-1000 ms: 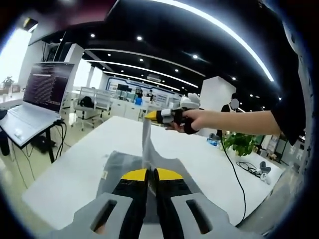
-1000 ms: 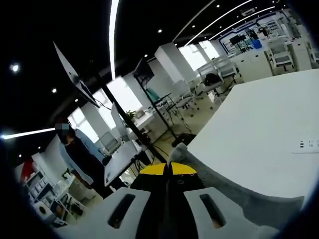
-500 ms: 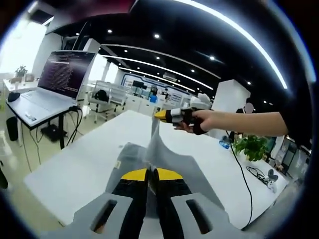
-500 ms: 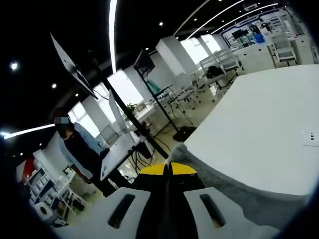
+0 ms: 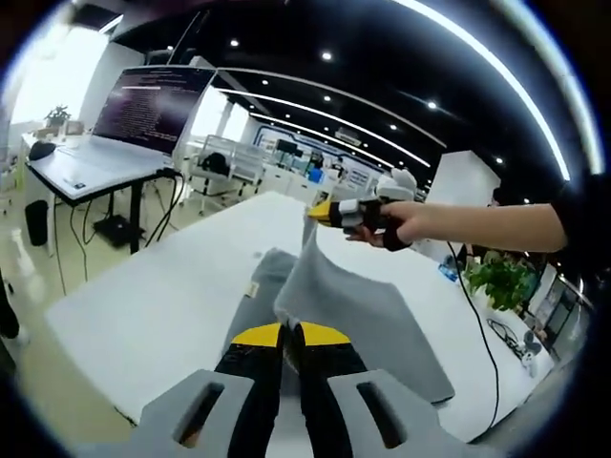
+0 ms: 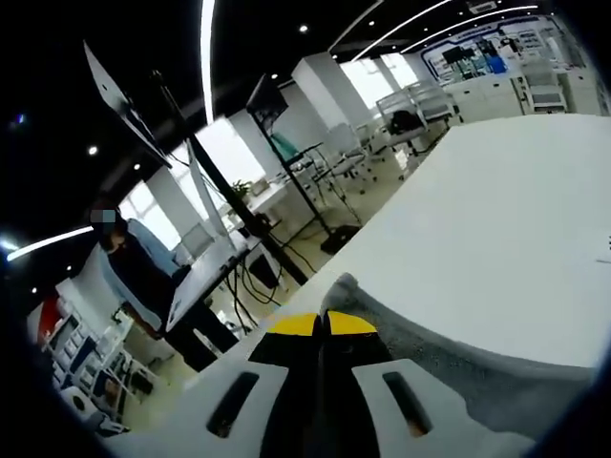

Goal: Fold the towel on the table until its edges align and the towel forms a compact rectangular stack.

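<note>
Towel: grey towel, part lying on the white table, part lifted clear of it between the two claws.
Left claw: left claw, jaws closed on a raised towel edge, near the table's near edge.
Right claw: right claw, jaws closed on a towel corner, held up above the table's middle.
Laptop: laptop on a separate stand beyond the table's left edge.

White table, grey towel on it, partly lifted off the surface.
</note>
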{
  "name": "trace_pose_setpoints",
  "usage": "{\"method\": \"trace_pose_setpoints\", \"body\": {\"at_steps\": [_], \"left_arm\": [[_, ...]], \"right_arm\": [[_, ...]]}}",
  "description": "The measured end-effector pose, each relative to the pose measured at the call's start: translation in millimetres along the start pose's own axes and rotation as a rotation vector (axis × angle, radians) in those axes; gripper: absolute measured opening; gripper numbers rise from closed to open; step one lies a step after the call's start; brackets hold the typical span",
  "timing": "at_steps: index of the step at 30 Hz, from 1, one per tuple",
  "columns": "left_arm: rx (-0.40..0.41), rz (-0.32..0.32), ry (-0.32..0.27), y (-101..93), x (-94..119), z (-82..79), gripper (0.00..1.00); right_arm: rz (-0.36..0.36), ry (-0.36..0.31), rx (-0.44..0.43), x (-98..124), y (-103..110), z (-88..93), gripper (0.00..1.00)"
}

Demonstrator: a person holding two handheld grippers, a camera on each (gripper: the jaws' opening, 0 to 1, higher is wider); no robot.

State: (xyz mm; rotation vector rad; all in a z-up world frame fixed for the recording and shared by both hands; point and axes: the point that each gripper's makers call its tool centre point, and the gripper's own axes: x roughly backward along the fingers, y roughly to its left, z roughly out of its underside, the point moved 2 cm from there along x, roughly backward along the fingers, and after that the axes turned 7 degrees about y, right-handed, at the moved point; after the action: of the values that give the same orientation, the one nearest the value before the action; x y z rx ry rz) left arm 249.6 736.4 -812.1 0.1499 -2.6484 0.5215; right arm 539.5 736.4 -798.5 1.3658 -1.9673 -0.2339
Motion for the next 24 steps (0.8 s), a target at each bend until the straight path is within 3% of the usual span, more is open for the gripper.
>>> {"method": "trace_pose_setpoints", "body": {"at_steps": [8, 24], "left_arm": [[0.031, -0.035, 0.063, 17.8, -15.1, 19.8, 0.05], [0.095, -0.090, 0.180, 36.0, -30.4, 51.9, 0.06]], "right_arm": [[0.051, 0.050, 0.035, -21.0, -15.7, 19.8, 0.00], [0.087, 0.134, 0.115, -66.2, -26.3, 46.6, 0.00]]}}
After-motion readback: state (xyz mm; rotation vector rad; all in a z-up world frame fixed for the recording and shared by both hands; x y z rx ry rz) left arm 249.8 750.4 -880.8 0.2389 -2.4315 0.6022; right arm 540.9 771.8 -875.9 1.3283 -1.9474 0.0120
